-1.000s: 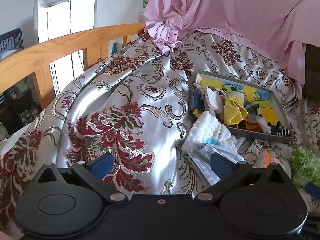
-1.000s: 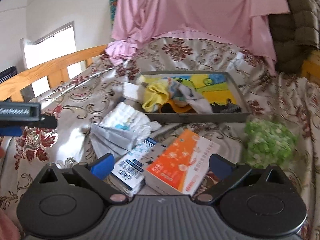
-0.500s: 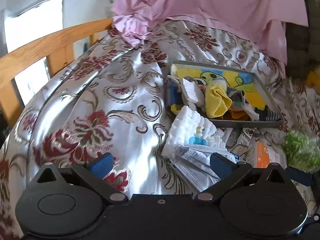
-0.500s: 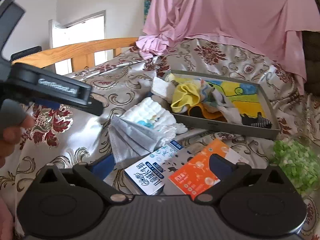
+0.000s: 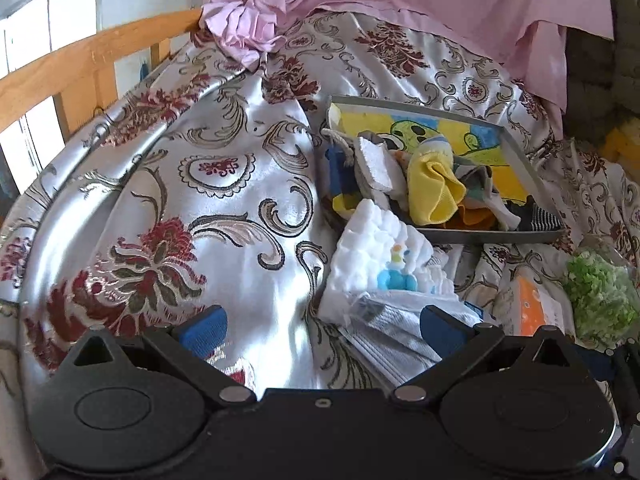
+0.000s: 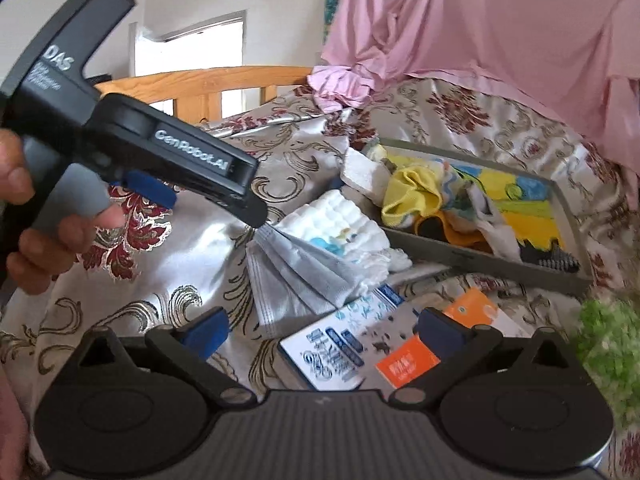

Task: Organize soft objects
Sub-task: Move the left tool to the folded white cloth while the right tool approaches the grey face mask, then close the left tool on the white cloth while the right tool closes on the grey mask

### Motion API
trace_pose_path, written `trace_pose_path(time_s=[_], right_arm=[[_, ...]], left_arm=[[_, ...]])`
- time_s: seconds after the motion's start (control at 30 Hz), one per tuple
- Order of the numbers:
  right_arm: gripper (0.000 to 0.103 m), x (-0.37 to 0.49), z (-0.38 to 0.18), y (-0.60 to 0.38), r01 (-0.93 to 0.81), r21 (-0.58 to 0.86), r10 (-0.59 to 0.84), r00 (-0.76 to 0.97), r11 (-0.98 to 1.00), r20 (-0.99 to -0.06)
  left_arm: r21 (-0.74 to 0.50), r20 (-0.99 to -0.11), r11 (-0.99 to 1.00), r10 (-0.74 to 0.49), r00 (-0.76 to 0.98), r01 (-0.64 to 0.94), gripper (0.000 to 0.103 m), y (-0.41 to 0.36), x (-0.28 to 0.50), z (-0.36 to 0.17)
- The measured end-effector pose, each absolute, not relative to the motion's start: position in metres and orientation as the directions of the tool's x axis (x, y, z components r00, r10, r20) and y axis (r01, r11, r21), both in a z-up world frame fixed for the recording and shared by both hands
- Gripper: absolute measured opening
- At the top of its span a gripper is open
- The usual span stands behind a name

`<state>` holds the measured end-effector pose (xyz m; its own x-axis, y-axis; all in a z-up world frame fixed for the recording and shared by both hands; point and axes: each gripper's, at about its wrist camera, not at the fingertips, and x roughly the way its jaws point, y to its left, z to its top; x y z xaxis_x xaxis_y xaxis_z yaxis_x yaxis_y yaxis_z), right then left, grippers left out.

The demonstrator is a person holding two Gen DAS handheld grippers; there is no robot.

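Note:
A stack of grey face masks [image 5: 392, 336] lies on the bedspread, partly under a white quilted cloth [image 5: 380, 256]. My left gripper [image 5: 322, 330] is open, and its right finger hangs over the masks' left edge. From the right wrist view, the left gripper's [image 6: 252, 208] tip sits at the masks' [image 6: 296, 280] top corner, next to the white cloth [image 6: 344, 224]. My right gripper [image 6: 322, 332] is open and low over a blue-and-white box [image 6: 332, 352]. A grey tray [image 5: 516, 148] holds a yellow cloth [image 5: 434, 184] and several socks.
An orange box [image 6: 440, 344] lies beside the blue-and-white one. A green fluffy item [image 6: 612, 344] sits at the right. A hand [image 6: 60, 216] holds the left gripper. A wooden bed rail [image 5: 80, 68] runs along the left, and pink fabric [image 5: 440, 0] hangs behind the tray.
The left gripper has swung right and come down to the face masks. The right gripper has turned left and dropped closer to the boxes. Both stay open.

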<state>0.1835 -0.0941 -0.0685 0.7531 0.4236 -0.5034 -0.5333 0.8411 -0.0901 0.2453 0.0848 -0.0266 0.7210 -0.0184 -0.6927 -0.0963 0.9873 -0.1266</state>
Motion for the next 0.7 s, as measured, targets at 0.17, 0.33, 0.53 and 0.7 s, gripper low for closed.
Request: trace_pose_path(time_s=[0.17,0.33,0.53,0.7], right_arm=[[0.103,0.195,-0.070,-0.086,-0.558,-0.132,0.433,0.753,0.819,-0.496],[0.103,0.202,-0.074,-0.083,-0.566,-0.123,0.439,0.742,0.815,-0.507],[0.103,0.202,-0.077,-0.081,-0.565,-0.124,0.435,0.741,0.816,-0.511],[0.103,0.207,-0.076,-0.079,-0.580,-0.117,0.451,0.731,0.806,-0.512]], left_arm=[[-0.185,-0.687,0.978,-0.059,0.724,-0.096,0.102,0.098,0.259,-0.033],[-0.159,-0.672,0.986,-0.068,0.737,-0.054,0.102,0.095,0.268,-0.034],[-0.097,-0.664,0.995,-0.047,0.746,-0.024,0.102,0.091,0.276,-0.038],[-0.086,-0.649,0.996,-0.082,0.756,0.033,0.102,0.093,0.284,-0.041]])
